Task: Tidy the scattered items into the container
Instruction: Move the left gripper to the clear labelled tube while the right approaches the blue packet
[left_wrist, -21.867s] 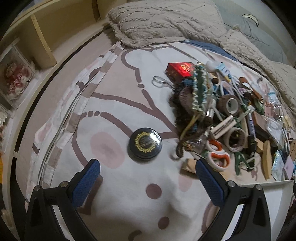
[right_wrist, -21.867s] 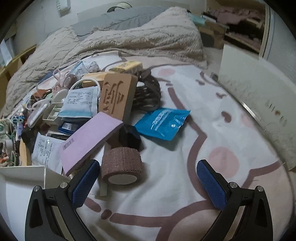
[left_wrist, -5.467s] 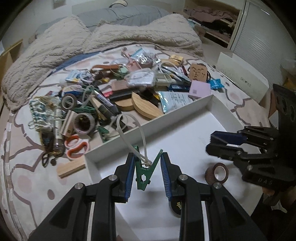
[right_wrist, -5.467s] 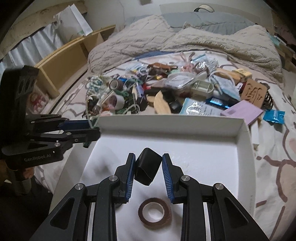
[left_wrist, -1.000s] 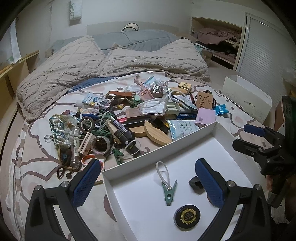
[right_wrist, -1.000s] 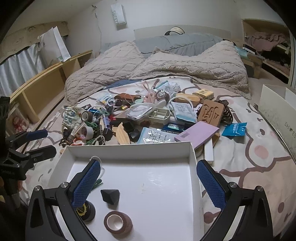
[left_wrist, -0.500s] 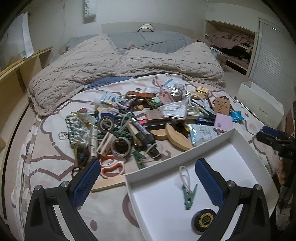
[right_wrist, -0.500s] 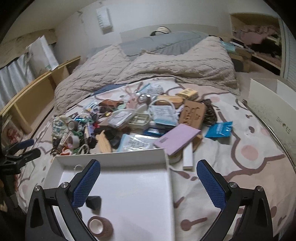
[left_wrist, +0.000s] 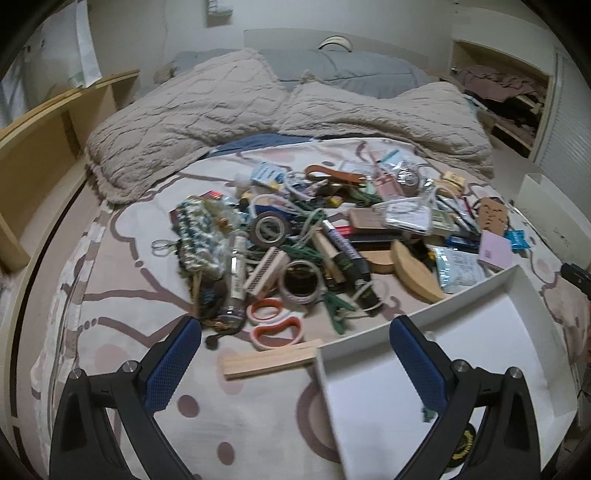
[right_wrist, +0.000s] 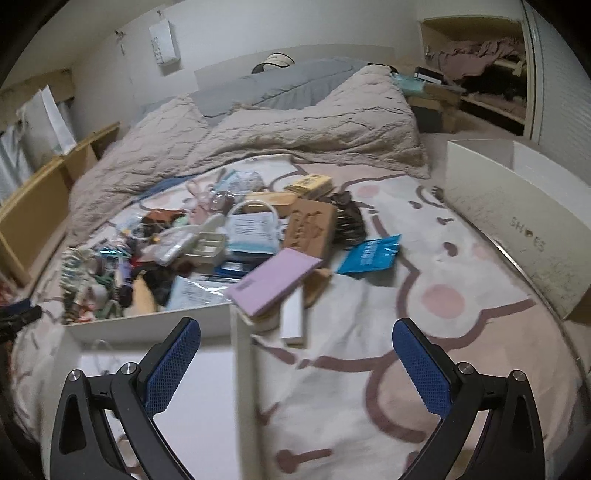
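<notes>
A white tray (left_wrist: 476, 291) lies on the bed at the lower right of the left wrist view, holding a green clip (left_wrist: 427, 412) and a round black tin (left_wrist: 463, 445). A pile of scattered items (left_wrist: 317, 240) lies beyond it, with orange-handled scissors (left_wrist: 275, 323) and a wooden strip (left_wrist: 269, 360) nearest. My left gripper (left_wrist: 295, 362) is open and empty above the wooden strip. My right gripper (right_wrist: 295, 362) is open and empty over the tray's right wall (right_wrist: 245, 387). A lilac pad (right_wrist: 275, 282) and a blue packet (right_wrist: 369, 254) lie ahead of it.
A beige quilted blanket (left_wrist: 295, 110) is bunched at the bed's far end. A white shoe box (right_wrist: 517, 218) stands at the bed's right side. Wooden shelves (left_wrist: 40, 147) run along the left.
Both grippers stay open. The left view has swung left, away from the tray toward the scissors and wooden strip. The right view has swung right, so the tray now sits at its lower left.
</notes>
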